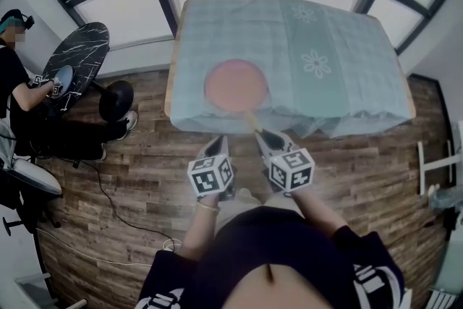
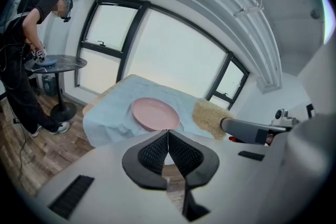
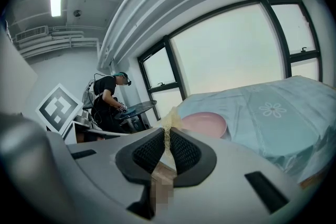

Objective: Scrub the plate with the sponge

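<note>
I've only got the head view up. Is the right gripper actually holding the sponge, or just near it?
Observer: Holding it. The right gripper view shows the right gripper with its jaws shut on the sponge.
Operator: And the left one?
Observer: The left gripper has its jaws together with nothing between them.
Operator: Is the sponge on the plate yet?
Observer: No. In the left gripper view the sponge sits to the right of the plate, with a gap showing between them.

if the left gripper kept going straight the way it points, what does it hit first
Most likely the pink plate, lying just beyond the shut left gripper on the cloth-covered table; depth is unclear, so the table's near edge could come first.
</note>
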